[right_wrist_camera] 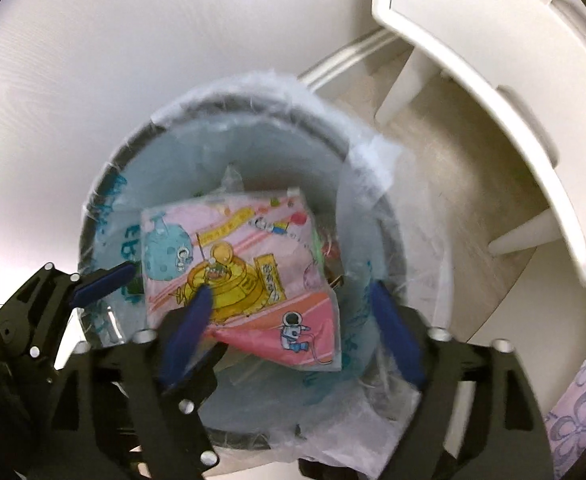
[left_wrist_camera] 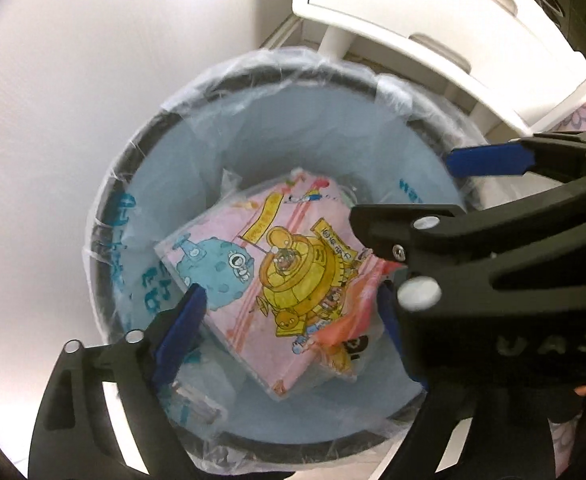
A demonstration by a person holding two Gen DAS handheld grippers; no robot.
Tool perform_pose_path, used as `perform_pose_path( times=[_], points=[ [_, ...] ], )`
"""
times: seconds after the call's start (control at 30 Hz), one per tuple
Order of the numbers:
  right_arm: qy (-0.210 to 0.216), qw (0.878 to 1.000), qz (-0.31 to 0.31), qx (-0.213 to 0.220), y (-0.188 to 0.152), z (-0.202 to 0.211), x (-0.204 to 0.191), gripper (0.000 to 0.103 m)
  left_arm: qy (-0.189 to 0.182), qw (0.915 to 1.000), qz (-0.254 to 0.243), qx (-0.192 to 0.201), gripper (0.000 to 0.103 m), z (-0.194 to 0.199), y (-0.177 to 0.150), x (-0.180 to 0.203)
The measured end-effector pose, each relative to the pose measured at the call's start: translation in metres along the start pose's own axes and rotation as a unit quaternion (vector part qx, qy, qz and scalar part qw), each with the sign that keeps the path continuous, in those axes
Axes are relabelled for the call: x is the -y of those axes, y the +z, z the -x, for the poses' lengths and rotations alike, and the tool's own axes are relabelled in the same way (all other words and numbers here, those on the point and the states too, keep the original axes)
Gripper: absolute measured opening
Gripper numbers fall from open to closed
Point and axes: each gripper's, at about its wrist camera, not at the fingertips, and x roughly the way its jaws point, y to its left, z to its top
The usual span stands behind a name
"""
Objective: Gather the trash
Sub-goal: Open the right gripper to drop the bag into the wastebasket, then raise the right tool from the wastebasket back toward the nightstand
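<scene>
The white drawer unit point(right_wrist_camera: 493, 92) is seen behind, and below it the lined trash bin point(left_wrist_camera: 141, 184) is looked straight down into. Inside the bin, the pink cartoon-printed packet point(left_wrist_camera: 261, 280) is seen lying on the liner, free of both tools. The left gripper point(left_wrist_camera: 289, 320) is held above it with jaws spread, nothing pinched; the right gripper point(right_wrist_camera: 289, 328) likewise, jaws spread and empty. Both are best lifted straight up, so the loose liner is not snagged.
</scene>
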Motion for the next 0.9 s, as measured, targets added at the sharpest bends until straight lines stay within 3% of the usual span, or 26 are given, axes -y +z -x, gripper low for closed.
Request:
perform_pose_path(
  times=[0.07, 0.2, 0.4, 0.6, 0.9],
  points=[
    [-0.004, 1.0, -0.002, 0.004, 0.0, 0.007, -0.001, 0.094, 0.003, 1.0, -0.001, 0.007, 0.09, 0.006, 0.0, 0.0],
    [-0.007, 1.0, 0.0, 0.028, -0.001, 0.028, 0.005, 0.096, 0.011, 0.9996, -0.01, 0.022, 0.095, 0.025, 0.005, 0.0],
    [-0.007, 0.994, -0.011, 0.104, 0.004, 0.081, 0.013, 0.096, 0.015, 0.9976, -0.006, 0.068, 0.095, 0.058, 0.024, 0.003],
    [-0.001, 0.979, -0.019, 0.205, 0.007, 0.153, 0.018, 0.096, 0.023, 0.9926, -0.007, 0.119, 0.095, 0.1, 0.04, 0.005],
    [-0.013, 0.952, -0.023, 0.305, 0.007, 0.247, 0.024, 0.096, 0.045, 0.9796, -0.035, 0.193, 0.097, 0.17, 0.071, 0.026]
  ],
)
